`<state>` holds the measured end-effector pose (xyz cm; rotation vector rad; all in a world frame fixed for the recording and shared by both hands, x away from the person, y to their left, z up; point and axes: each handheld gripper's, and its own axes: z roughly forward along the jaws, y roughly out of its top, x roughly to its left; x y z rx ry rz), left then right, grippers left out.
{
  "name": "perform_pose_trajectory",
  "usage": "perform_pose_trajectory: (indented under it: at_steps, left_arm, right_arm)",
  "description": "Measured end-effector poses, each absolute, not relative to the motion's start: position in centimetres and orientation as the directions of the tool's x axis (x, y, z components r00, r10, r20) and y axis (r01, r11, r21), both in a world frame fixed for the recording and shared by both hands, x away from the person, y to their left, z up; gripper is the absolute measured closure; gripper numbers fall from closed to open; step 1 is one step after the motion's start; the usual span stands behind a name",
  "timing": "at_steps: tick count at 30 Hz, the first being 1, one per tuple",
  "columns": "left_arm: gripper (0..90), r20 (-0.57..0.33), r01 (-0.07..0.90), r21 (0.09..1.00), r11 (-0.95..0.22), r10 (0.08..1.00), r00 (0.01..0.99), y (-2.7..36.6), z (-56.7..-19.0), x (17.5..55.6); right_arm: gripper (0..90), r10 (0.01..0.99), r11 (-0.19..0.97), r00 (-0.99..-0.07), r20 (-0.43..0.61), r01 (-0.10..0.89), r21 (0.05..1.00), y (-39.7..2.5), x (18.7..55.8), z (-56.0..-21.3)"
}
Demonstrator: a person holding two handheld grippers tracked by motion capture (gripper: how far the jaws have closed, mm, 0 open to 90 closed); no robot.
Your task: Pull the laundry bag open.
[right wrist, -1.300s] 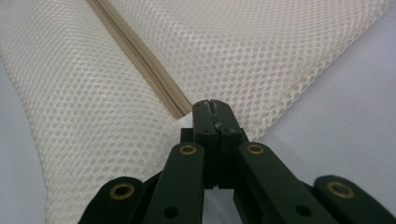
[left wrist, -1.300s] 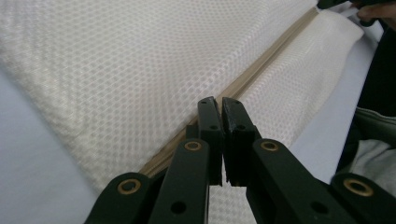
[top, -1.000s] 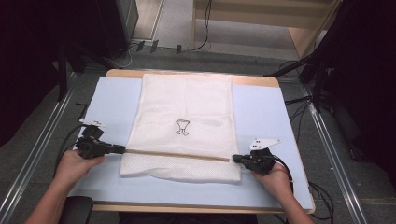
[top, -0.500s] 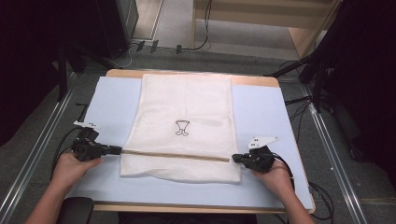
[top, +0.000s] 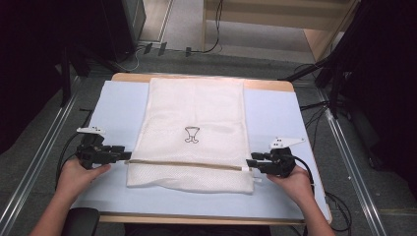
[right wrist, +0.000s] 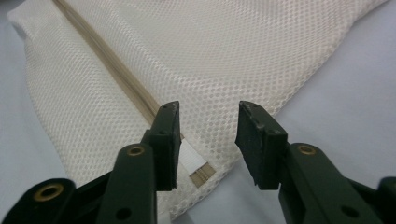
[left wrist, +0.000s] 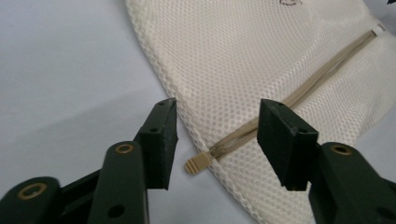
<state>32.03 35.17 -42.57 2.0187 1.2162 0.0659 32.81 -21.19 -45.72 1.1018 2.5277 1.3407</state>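
A white mesh laundry bag (top: 196, 113) lies flat on a light blue mat (top: 118, 108). A tan zipper (top: 187, 164) runs across the bag near its front edge. My left gripper (top: 127, 156) sits at the zipper's left end. In the left gripper view the gripper (left wrist: 217, 114) is open, with the tan zipper pull (left wrist: 196, 163) lying between and just below the jaws, untouched. My right gripper (top: 251, 163) is at the zipper's right end. The right gripper view shows this gripper (right wrist: 209, 112) open over the bag's corner, beside a white tag (right wrist: 193, 160).
The mat covers a wooden table (top: 265, 84) whose back edge shows. A small black emblem (top: 192, 135) marks the bag's middle. Cables (top: 344, 206) trail off both sides, and metal rails (top: 354, 167) flank the table. Bare mat lies left and right of the bag.
My left gripper has edged slightly to the left at the bag's edge. The right gripper and the bag have hardly moved.
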Motion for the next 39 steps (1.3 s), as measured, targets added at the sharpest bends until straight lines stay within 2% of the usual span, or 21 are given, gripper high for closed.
perform_pose_trajectory:
  at_steps: [4, 16, 27, 39]
  left_arm:
    - [42.1, -0.29, 0.721, 0.648, -0.245, 0.796, 0.531, 35.7, -42.5, 32.0]
    - [38.3, -0.267, 0.736, 0.648, -0.195, 0.847, 0.46, 37.3, -42.9, 32.3]
    - [37.5, -0.261, 0.731, 0.664, -0.157, 0.867, 0.424, 38.0, -43.0, 32.6]
    - [36.3, -0.253, 0.726, 0.669, -0.16, 0.869, 0.425, 38.0, -43.4, 33.2]
  right_arm:
    - [48.9, 0.647, 0.33, -0.718, 0.256, 0.567, 0.755, -21.7, 33.2, -45.7]
    - [39.8, 0.722, 0.268, -0.647, 0.243, 0.587, 0.764, -23.9, 33.8, -46.2]
    - [37.5, 0.758, 0.239, -0.609, 0.234, 0.593, 0.769, -25.1, 34.2, -46.5]
    - [37.3, 0.774, 0.232, -0.59, 0.229, 0.601, 0.765, -25.6, 34.2, -46.8]
